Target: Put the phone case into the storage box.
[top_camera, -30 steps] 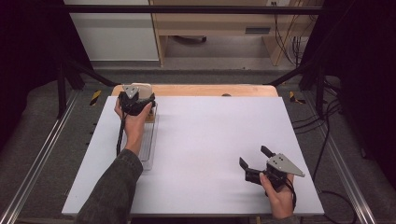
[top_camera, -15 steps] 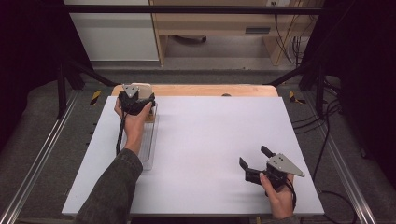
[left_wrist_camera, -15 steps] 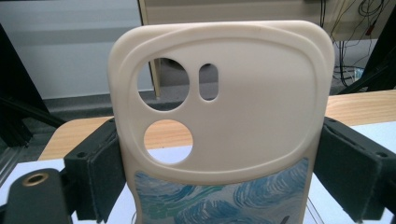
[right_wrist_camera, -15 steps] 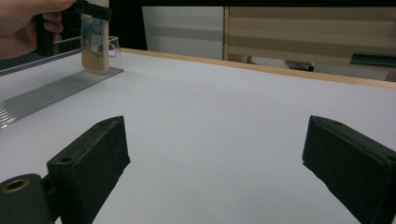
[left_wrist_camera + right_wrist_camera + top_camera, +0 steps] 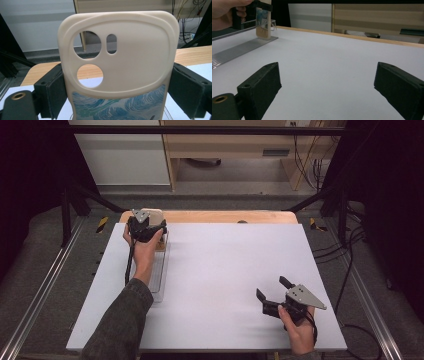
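A cream phone case (image 5: pixel 135 62) with camera cut-outs and a blue swirl print stands upright between the jaws of my left gripper (image 5: pixel 120 95), which is shut on its two sides. From above, that gripper (image 5: pixel 146 227) is at the table's far left, holding the case (image 5: pixel 151 213) over the far end of a clear ribbed tray (image 5: pixel 159 275). My right gripper (image 5: pixel 271 287) rests near the front right of the white table, open, with nothing between its jaws (image 5: pixel 329 85). In the right gripper view the case (image 5: pixel 263 22) stands on the tray's (image 5: pixel 234 52) far end.
The white tabletop (image 5: pixel 230 265) stretches between the two grippers. A wooden strip (image 5: pixel 225 216) borders its far edge. Metal rails (image 5: pixel 40 295) run along both sides, and cables (image 5: pixel 345 285) trail off to the right.
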